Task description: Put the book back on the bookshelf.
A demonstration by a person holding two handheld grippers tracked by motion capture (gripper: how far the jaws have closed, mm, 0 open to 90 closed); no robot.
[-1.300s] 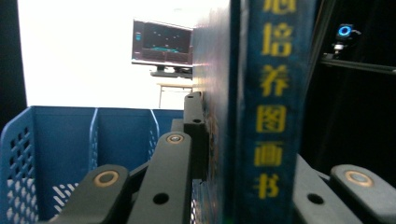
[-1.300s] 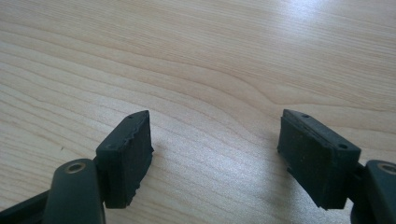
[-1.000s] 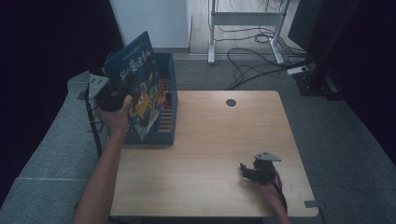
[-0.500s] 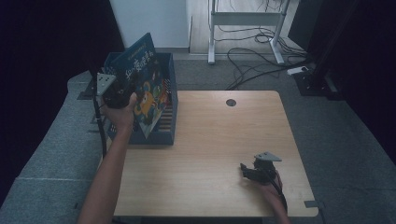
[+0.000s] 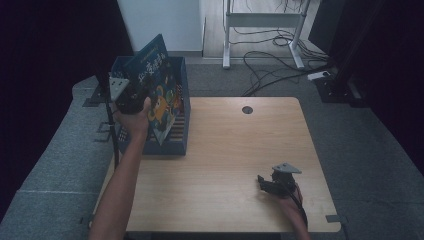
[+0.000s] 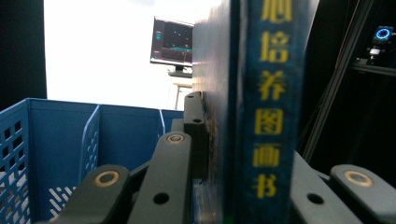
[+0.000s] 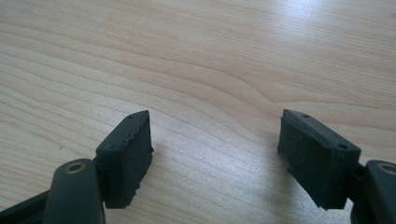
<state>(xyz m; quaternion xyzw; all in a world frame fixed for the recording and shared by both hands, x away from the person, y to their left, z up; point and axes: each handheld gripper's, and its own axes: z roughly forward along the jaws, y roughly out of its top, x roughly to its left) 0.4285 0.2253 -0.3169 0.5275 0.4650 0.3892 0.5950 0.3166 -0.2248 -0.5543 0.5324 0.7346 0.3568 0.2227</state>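
Over the blue bin point(image 5: 176, 142), left tongs point(image 5: 134, 97) clamping the book point(image 5: 159, 92) have sunk slightly; right tongs point(image 5: 270, 184) gape.

A crate point(image 5: 177, 132) sits at the table's point(image 5: 225, 150) far left corner. A book point(image 5: 155, 95), held by the left gripper point(image 5: 131, 97), stands tilted in it. The right gripper point(image 5: 272, 184) rests near the table's front right.

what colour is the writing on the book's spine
Yellow on the dark blue book spine, clearest in the left gripper view.
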